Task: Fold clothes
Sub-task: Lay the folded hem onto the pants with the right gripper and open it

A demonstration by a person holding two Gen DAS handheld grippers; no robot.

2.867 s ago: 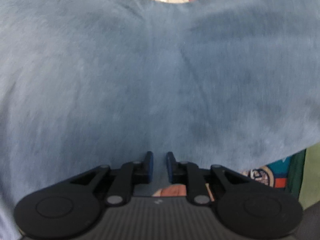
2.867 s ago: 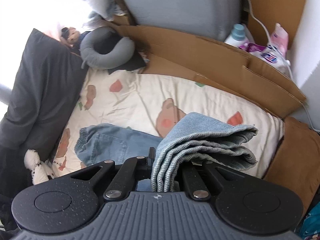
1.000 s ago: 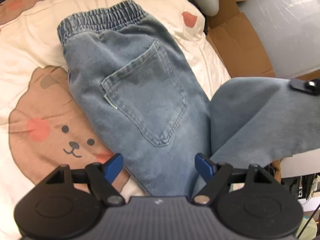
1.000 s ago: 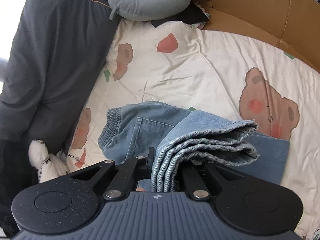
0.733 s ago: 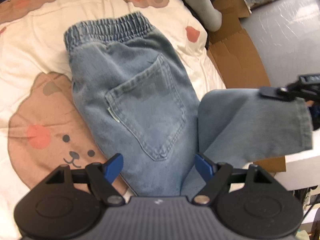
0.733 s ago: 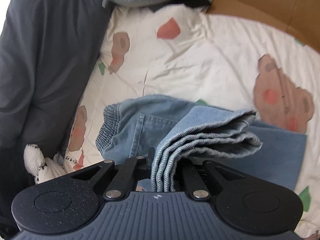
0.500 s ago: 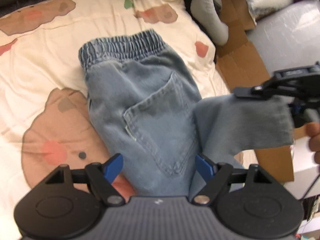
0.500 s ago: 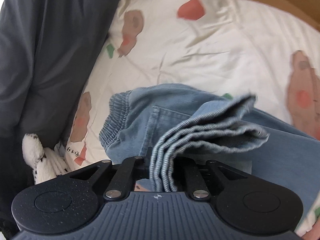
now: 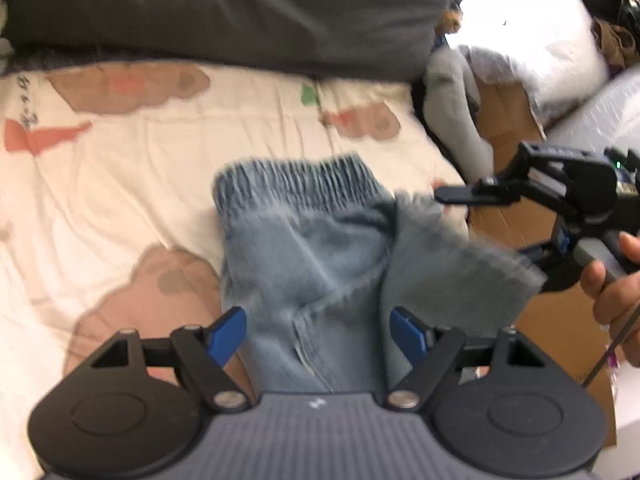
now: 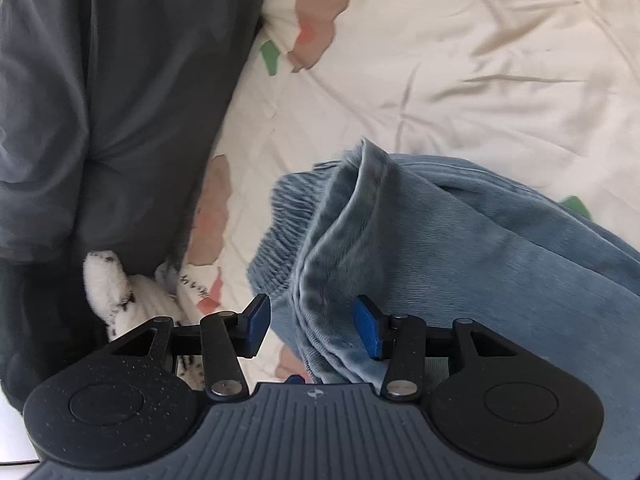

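Folding the jeans (image 9: 320, 264) on the bed (image 9: 120, 184), we have the leg ends doubled up to the waistband (image 10: 288, 232), our right claw (image 10: 312, 326) just opening off them, left claw (image 9: 318, 330) wide and empty, flattening left

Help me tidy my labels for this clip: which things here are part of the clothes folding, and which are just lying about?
Part of the job: jeans, left gripper, right gripper, bear-print sheet.

Lying about: dark pillow, grey neck pillow, white plush toy, cardboard.
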